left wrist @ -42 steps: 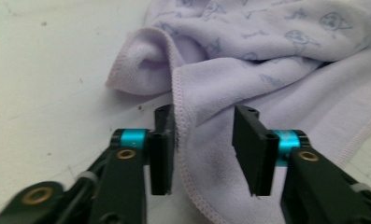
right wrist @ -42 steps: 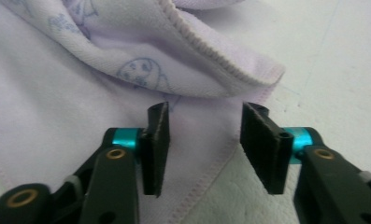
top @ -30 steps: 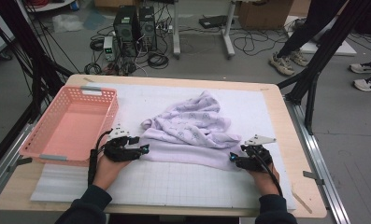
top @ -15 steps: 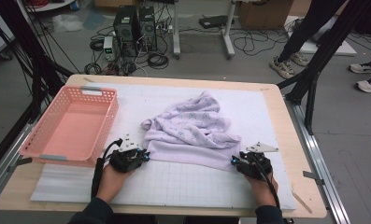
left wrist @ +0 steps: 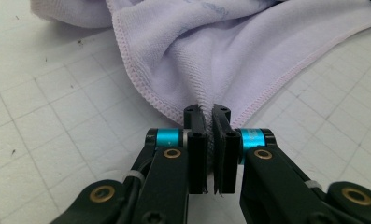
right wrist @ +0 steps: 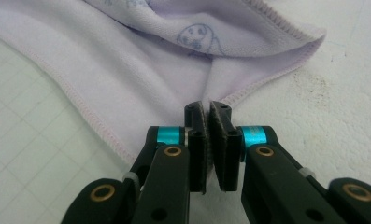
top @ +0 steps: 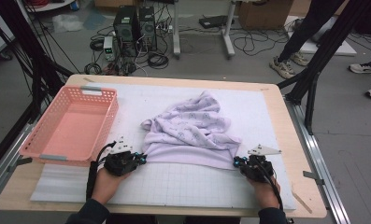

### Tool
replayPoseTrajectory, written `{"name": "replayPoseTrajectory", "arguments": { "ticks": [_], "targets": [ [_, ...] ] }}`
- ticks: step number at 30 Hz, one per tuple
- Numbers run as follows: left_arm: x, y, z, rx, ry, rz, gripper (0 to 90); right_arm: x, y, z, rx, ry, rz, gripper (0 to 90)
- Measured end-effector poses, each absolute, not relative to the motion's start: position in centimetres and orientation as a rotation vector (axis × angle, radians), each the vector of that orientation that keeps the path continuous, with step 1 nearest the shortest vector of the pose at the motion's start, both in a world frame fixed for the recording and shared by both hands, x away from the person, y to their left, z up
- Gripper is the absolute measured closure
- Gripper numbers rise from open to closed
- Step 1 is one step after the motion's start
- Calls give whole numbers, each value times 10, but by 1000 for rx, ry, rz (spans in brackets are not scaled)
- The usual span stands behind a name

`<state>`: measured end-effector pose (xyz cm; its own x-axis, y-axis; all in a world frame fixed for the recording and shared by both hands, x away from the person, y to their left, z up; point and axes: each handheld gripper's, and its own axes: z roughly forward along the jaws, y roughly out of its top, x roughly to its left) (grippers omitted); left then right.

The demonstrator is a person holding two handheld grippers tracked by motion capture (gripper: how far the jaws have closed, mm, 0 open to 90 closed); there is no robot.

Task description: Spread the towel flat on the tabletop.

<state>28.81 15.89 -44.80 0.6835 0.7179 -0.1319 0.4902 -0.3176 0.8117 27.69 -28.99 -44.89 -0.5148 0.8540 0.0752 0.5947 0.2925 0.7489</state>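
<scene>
- Cables, computer towers [top: 135, 25] and black stand legs clutter the grey floor beyond the wooden table [top: 286, 121]; somebody's shoes [top: 286, 65] show at the far right.
- White gridded mat [top: 183, 182] covers most of the tabletop.
- Lavender towel [top: 195, 128] lies rumpled in the middle of the mat, bunched higher toward the far side, its near hem running roughly straight between the two grippers. Small printed doodles dot the cloth.
- Pink plastic basket [top: 106, 116] sits on the left part of the table, just beside the towel but not touching it, and I see nothing inside it.
- Left gripper [top: 141, 158] rests low at the towel's near left corner. In the left gripper view [left wrist: 209, 114] its jaws have just been closing and now pinch the stitched corner, with cloth squeezed between the pads.
- Right gripper [top: 237, 162] sits at the near right corner. In the right gripper view [right wrist: 209, 112] its jaws have likewise just been closing and are clenched on the hemmed edge where the fabric folds over.
- Both of the person's hands lie close to the mat, well apart, one at each end of the hem.
</scene>
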Motion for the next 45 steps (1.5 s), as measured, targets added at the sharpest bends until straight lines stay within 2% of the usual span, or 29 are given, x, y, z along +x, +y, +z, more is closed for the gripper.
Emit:
{"name": "replayPoseTrajectory", "arguments": {
  "ticks": [7, 17, 20, 26, 27, 28, 29, 30, 32, 36, 41, 43, 45],
  "targets": [
    [276, 163, -441, 1951, 908, 271, 856, 268, -291, -443, 1297, 2298, 1037, 856],
    [237, 171, -432, 2004, 814, 228, 856, 229, -299, -441, 1229, 2407, 1054, 856],
    [219, 174, -436, 2077, 765, 175, 856, 210, -301, -438, 1195, 2457, 1046, 856],
    [198, 181, -440, 2121, 721, 70, 842, 188, -302, -435, 1161, 2558, 1047, 853],
    [196, 182, -440, 2123, 713, 58, 821, 184, -301, -433, 1140, 2598, 1045, 823],
    [196, 183, -439, 2109, 716, 64, 738, 184, -301, -431, 1132, 2587, 1054, 758],
    [198, 185, -438, 2093, 749, 84, 608, 184, -301, -429, 1140, 2550, 1074, 681],
    [206, 188, -436, 2016, 834, 110, 505, 186, -301, -428, 1162, 2510, 1112, 673],
    [211, 190, -435, 1974, 861, 122, 418, 192, -301, -425, 1179, 2425, 1176, 624],
    [229, 191, -433, 1878, 934, 159, 405, 211, -295, -429, 1229, 2318, 1078, 629],
    [244, 187, -417, 1776, 909, 162, 409, 227, -288, -442, 1234, 2323, 994, 673],
    [249, 185, -413, 1784, 911, 196, 410, 227, -288, -442, 1247, 2318, 993, 722],
    [255, 177, -417, 1809, 930, 198, 415, 227, -289, -442, 1244, 2327, 1002, 841]
  ]
}}
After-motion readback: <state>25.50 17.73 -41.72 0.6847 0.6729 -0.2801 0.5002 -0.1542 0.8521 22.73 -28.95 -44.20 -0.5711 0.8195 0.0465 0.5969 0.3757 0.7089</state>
